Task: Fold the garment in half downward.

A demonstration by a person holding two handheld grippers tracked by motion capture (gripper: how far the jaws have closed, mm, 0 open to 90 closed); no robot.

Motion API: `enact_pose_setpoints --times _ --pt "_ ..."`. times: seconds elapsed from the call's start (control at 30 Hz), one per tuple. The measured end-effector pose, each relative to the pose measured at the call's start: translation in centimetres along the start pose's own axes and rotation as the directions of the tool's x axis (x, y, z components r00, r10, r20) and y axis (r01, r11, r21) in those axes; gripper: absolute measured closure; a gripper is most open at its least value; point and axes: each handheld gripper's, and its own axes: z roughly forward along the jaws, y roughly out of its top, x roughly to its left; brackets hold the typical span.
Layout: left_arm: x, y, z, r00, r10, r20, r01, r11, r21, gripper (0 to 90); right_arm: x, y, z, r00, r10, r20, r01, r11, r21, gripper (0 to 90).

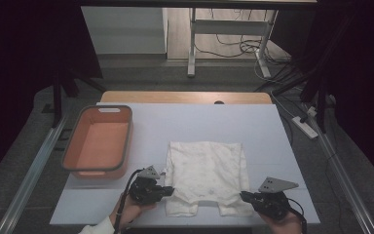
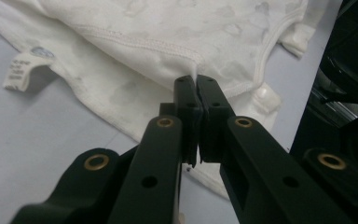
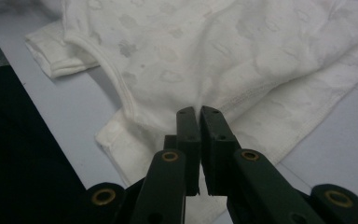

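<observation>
Between the left gripper [image 1: 168,190] and right gripper [image 1: 244,196], a white faintly patterned baby bodysuit [image 1: 207,176] lies flat on the tabletop [image 1: 272,146], lengthwise away from both, each gripper's jaws pinching a near edge.

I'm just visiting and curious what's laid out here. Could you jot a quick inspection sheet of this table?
Surface: pale table top, flat and bare around the work.
Job's things: white baby bodysuit lying flat near the front edge, care label sticking out.
Clutter: orange bin at the left, nothing inside.
Grippers: left tongs and right tongs each closed on a lower edge of the bodysuit.
Cables: one trails from the left gripper; more on the floor behind.
Surroundings: desk frame, power strip, dark curtains.
</observation>
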Motion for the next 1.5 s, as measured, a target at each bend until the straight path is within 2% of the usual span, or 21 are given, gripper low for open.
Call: enact_pose_setpoints --times 0.33,0.37,0.47,0.57,0.63,0.73,0.9,0.97,1.07,1.17,1.23,1.37,1.43,1.5 --pt "-0.7 -0.6 -0.1 0.9999 0.012 0.011 -0.012 0.9999 0.01 85.8 0.9 -0.7 -0.3 0.9999 -0.007 -0.007 0.007 1.0 0.021 85.2" --pt "-0.7 -0.6 -0.1 0.9998 0.016 0.009 -0.016 0.9999 0.003 82.2 0.8 -0.8 -0.2 1.0 -0.004 -0.006 0.004 1.0 0.022 81.6" --pt "-0.7 -0.3 -0.4 0.9996 0.021 -0.021 -0.021 0.9993 -0.031 54.9 0.6 -0.7 -0.1 0.9996 0.012 0.026 -0.012 1.0 0.006 60.2" --pt "-0.3 0.1 -0.7 0.9986 -0.001 -0.052 -0.003 0.9977 -0.067 40.0 0.3 -0.4 -0.4 0.9985 0.039 0.038 -0.037 0.998 -0.043 46.8" --pt "0.0 0.4 -0.8 0.9977 -0.016 -0.066 0.01 0.9959 -0.09 36.5 0.1 -0.1 -0.2 0.9972 0.067 0.033 -0.065 0.996 -0.06 38.9" --pt "0.5 0.8 -0.9 0.9955 -0.033 -0.089 0.023 0.9937 -0.109 32.7 0.0 0.5 0.2 0.9959 0.089 0.011 -0.088 0.991 -0.098 35.8" --pt "1.2 1.7 -0.7 0.9906 -0.047 -0.129 0.032 0.9925 -0.118 29.1 0.7 1.7 1.9 0.9983 0.05 0.031 -0.048 0.996 -0.077 32.0" --pt "1.6 2.0 -0.7 0.989 -0.051 -0.139 0.034 0.992 -0.121 28.3 1.1 2.2 2.6 0.999 0.042 0.013 -0.041 0.996 -0.076 32.4" --pt "2.3 2.4 -0.5 0.9869 -0.056 -0.152 0.038 0.9922 -0.118 28.0 1.9 3.1 3.6 0.9985 0.037 -0.039 -0.04 0.997 -0.064 35.1" --pt "2.9 2.8 -0.6 0.9836 -0.062 -0.169 0.041 0.9913 -0.125 27.8 3.2 3.8 4.7 0.9991 -0.019 -0.037 0.017 0.998 -0.053 40.7" --pt "3.3 3.0 -0.7 0.9809 -0.072 -0.181 0.048 0.9901 -0.132 27.8 3.9 4.2 5.4 0.9984 -0.039 -0.041 0.037 0.998 -0.052 45.6" --pt "3.9 3.3 -0.6 0.978 -0.08 -0.193 0.056 0.9899 -0.13 27.6 4.4 4.9 6.5 0.9953 -0.049 -0.083 0.045 0.998 -0.049 64.1" --pt "4.1 3.4 -0.6 0.9769 -0.083 -0.197 0.057 0.9897 -0.131 27.4 4.6 5.3 7.1 0.9912 -0.057 -0.119 0.053 0.998 -0.043 78.7" --pt "4.3 3.5 -0.7 0.9758 -0.087 -0.201 0.061 0.9891 -0.135 27.4 5.0 5.8 7.9 0.9848 -0.081 -0.153 0.078 0.997 -0.03 88.3"
